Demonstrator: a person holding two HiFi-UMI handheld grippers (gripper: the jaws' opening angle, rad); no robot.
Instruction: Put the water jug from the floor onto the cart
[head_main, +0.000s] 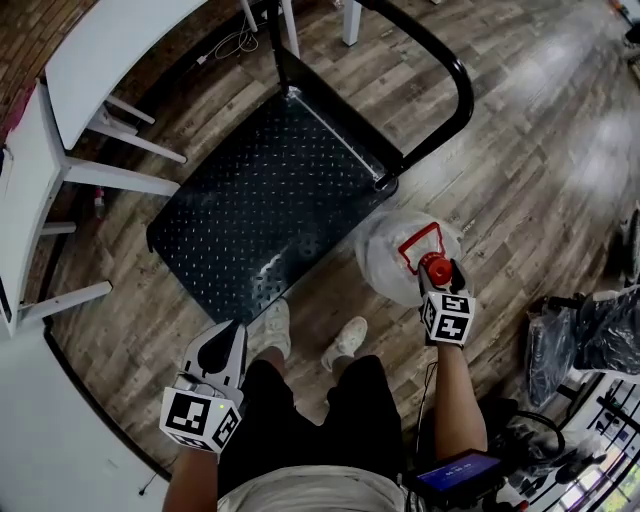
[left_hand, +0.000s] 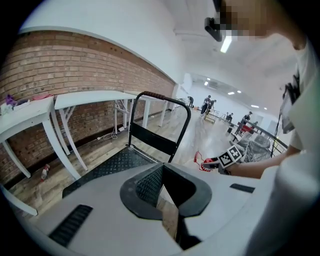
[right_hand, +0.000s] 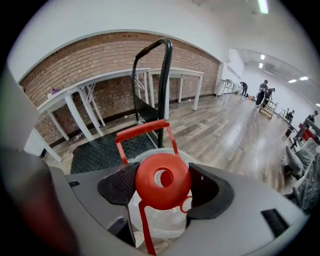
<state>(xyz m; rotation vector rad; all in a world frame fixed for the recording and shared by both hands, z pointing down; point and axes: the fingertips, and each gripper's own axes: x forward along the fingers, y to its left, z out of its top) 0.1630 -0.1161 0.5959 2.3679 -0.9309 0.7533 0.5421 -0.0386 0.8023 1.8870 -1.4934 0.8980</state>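
Water jug (head_main: 392, 252) stands on the floor just beside the corner of the cart (head_main: 250, 200) where a handle post rises. The right gripper (right_hand: 163, 186) has its jaws clamped on the jug's red cap (right_hand: 162, 176), so the grasp looks made. The left gripper (left_hand: 161, 171) hangs closed and empty. Next, I judge, comes a firm lift above the deck edge, then a carry sideways onto the deck.

White tables (head_main: 110, 40) along brick wall (left_hand: 75, 65); wood floor (head_main: 540, 150); ppl (right_hand: 264, 92) far back; plastic-wrapped items (head_main: 600, 340) rt.
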